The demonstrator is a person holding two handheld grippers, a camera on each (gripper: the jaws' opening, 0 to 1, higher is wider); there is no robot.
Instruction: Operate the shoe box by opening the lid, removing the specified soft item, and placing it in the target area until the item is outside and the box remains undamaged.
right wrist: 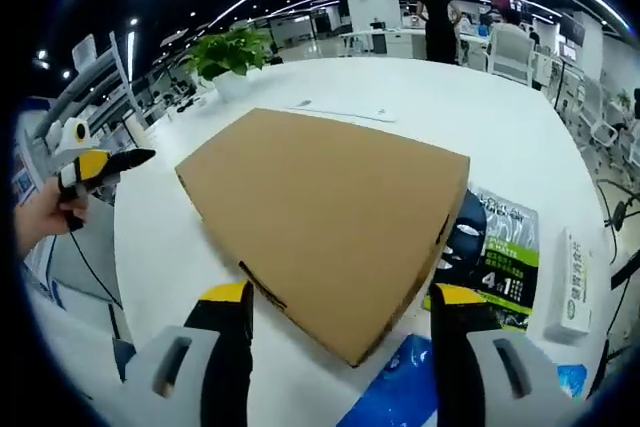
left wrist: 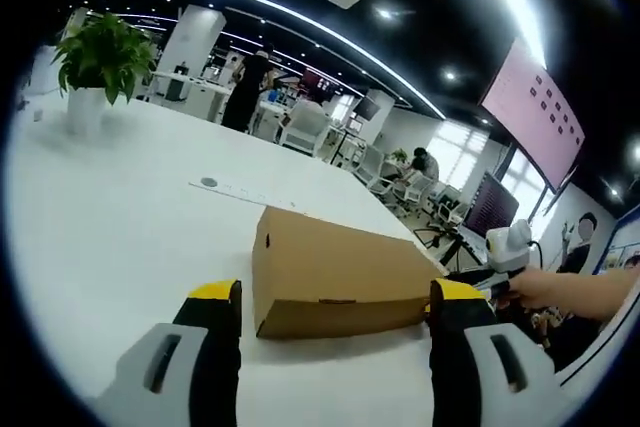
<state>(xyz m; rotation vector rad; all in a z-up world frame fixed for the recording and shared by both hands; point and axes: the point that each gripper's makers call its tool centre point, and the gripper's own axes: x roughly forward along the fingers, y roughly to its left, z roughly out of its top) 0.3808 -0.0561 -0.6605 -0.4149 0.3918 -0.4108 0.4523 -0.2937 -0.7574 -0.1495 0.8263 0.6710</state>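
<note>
A closed cardboard shoe box [right wrist: 330, 217] lies on a white table [left wrist: 110, 217], its lid down. The left gripper [left wrist: 335, 312] hovers in front of one long side of the box, jaws spread wide, grasping nothing. The right gripper [right wrist: 340, 312] hangs over a corner of the lid, jaws likewise parted and empty. Beside the box rest a dark printed packet [right wrist: 495, 252], a blue bag [right wrist: 395, 392] and a small white carton [right wrist: 577, 282]; a potted plant [left wrist: 100, 62] stands farther off.
</note>
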